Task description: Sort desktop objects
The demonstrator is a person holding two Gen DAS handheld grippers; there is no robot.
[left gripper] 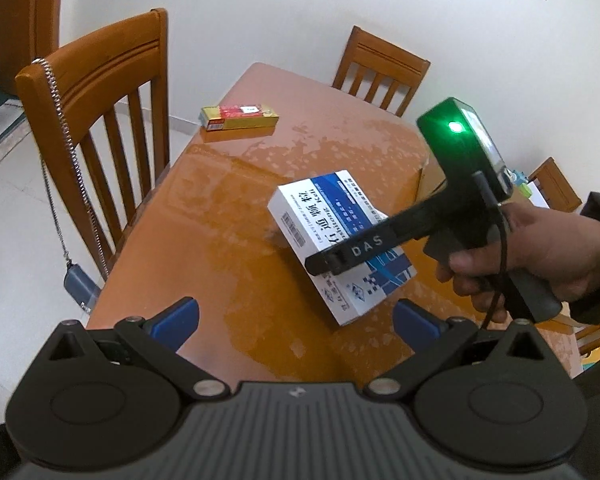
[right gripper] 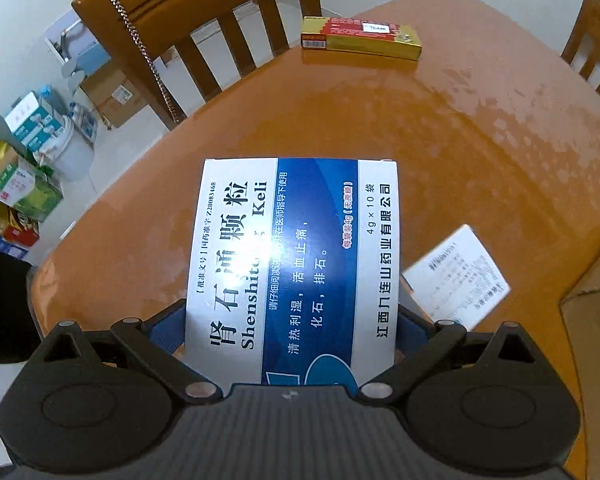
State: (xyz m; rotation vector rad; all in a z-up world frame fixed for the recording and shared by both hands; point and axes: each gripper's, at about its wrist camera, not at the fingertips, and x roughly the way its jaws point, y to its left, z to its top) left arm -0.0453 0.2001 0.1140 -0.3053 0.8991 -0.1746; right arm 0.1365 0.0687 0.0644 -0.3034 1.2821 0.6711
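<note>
While the right gripper [right gripper: 292, 336] pinches the blue-and-white medicine box [right gripper: 292, 264] above the table [right gripper: 480, 140], long axis running forward along its fingers, the left gripper [left gripper: 296, 318] hangs spread and empty just beside it; the red-and-yellow box [right gripper: 362, 37] lies well ahead near the far edge.

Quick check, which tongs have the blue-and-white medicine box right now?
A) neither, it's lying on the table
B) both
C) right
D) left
C: the right tongs grip the blue-and-white medicine box by its two sides, lifted above the table, while the left tongs stand open with nothing between the fingers.
</note>
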